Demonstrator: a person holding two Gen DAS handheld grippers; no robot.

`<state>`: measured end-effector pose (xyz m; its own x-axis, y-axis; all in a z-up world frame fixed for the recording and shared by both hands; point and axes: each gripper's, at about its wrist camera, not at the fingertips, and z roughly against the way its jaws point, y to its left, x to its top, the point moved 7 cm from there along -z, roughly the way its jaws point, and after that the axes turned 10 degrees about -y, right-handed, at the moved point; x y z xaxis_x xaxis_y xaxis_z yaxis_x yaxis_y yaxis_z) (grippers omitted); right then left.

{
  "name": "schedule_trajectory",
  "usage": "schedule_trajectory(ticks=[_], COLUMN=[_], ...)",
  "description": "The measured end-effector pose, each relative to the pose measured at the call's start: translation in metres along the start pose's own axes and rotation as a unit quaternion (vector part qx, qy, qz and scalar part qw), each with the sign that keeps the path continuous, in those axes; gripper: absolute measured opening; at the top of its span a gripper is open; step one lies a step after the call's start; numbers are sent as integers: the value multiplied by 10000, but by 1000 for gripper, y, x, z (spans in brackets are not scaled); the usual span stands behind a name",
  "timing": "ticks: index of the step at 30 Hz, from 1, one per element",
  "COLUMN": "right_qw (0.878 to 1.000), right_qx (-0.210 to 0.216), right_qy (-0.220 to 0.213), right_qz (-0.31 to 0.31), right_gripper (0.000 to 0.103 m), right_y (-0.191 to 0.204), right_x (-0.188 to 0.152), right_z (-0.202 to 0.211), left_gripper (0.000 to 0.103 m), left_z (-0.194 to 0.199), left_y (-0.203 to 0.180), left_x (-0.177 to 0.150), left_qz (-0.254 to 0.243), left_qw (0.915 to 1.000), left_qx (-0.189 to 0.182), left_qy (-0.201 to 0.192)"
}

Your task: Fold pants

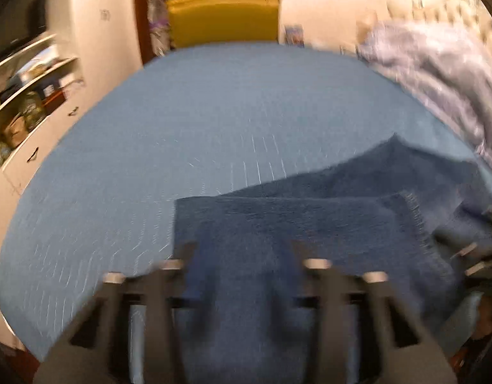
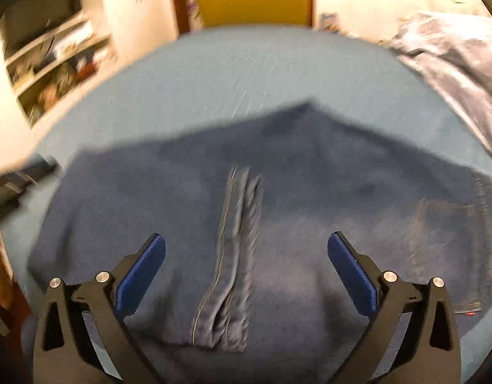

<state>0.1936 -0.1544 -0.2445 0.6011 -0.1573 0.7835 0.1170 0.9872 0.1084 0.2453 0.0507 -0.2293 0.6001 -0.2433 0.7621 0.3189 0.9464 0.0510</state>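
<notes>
Dark blue jeans [image 2: 277, 198] lie folded on a light blue bedspread [image 2: 261, 73]. In the right wrist view a leg with its seam and frayed hem [image 2: 233, 256] lies over the seat part, and a back pocket [image 2: 444, 240] shows at the right. My right gripper [image 2: 246, 256] hangs open above this leg, holding nothing. In the left wrist view, which is blurred, my left gripper [image 1: 242, 256] is open over the jeans' [image 1: 293, 230] left edge, with denim lying between and under its fingers. The right gripper shows at the right edge [image 1: 476, 256].
A pale lilac crumpled blanket [image 1: 437, 73] lies at the bed's far right. A yellow chair back [image 1: 223, 16] stands beyond the far edge. White shelves [image 1: 31, 96] with clutter stand on the left. Bare bedspread [image 1: 134, 160] stretches to the left and beyond the jeans.
</notes>
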Motion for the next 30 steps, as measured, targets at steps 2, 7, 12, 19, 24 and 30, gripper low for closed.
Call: schedule_trajectory(ticks=[2, 7, 12, 19, 24, 30], right_qw=[9996, 9990, 9972, 9936, 9934, 9937], right_qx=[85, 240, 220, 116, 150, 219], right_qy=[-7, 253, 568, 765, 746, 744], right_qz=[-256, 271, 437, 824, 855, 808], right_gripper=[98, 54, 32, 25, 25, 24], right_y=[-4, 23, 37, 42, 39, 37], right_x=[12, 20, 6, -11, -14, -14], right_z=[1, -18, -44, -65, -64, -64], left_gripper=[16, 13, 5, 8, 10, 35], left_z=[-24, -67, -66, -42, -39, 10], left_y=[-4, 19, 27, 31, 32, 25], left_x=[3, -2, 8, -15, -16, -18], left_qz=[-110, 50, 373, 758, 707, 949], left_qw=[9994, 9984, 9985, 9948, 9941, 9925], left_qx=[-235, -102, 105, 415, 643, 773], left_qy=[228, 553, 397, 534, 522, 29])
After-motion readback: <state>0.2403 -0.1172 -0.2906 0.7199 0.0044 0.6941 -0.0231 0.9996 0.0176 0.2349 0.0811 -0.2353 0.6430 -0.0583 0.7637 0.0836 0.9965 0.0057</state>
